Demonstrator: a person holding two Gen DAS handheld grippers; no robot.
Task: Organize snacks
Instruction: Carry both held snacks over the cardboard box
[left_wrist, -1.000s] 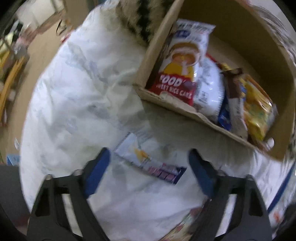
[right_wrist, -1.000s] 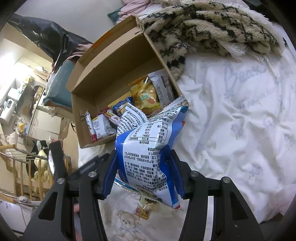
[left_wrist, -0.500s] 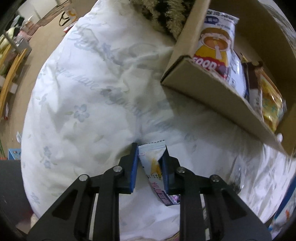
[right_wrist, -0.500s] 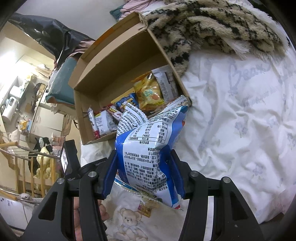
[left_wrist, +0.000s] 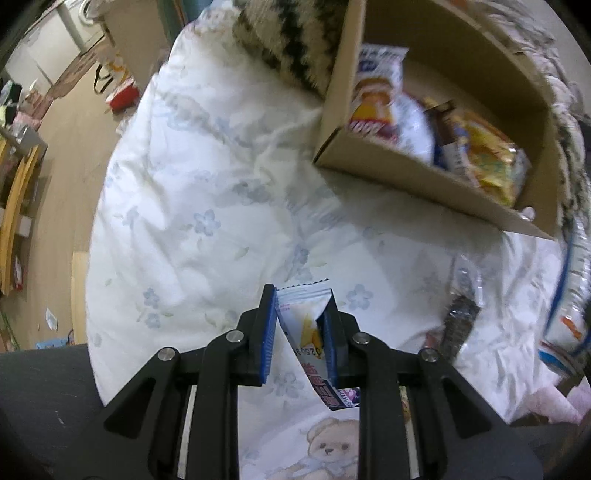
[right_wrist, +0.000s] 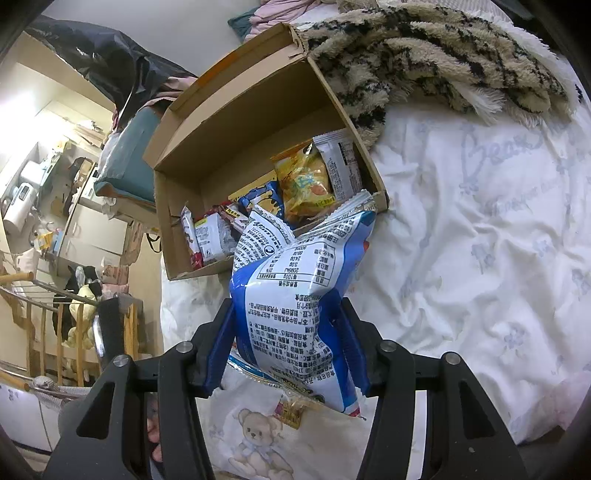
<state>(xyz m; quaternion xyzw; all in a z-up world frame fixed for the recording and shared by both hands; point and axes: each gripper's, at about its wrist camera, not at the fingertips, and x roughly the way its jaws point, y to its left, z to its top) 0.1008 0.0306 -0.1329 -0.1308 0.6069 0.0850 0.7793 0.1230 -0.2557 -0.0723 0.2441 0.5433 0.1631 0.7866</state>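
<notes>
Left tool (left_wrist: 301, 314) pinches a wrapper (left_wrist: 308, 325); right tool (right_wrist: 286, 332) clamps a bag (right_wrist: 295, 306), box (right_wrist: 236, 122) beyond.

Left hand-held gripper (left_wrist: 301, 325) clamps narrowly, apparently tilted downward; right hand-held gripper (right_wrist: 286, 343) clamps wider, held level.

A white floral duvet (left_wrist: 207, 206) covers the bed; a striped fuzzy blanket (right_wrist: 436, 62) lies on it, wooden floor (left_wrist: 66, 155) beside.

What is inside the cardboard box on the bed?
The cardboard box holds several snack packets, including a yellow bag and a grey wrapper. The big blue bag hides its near corner.
</notes>
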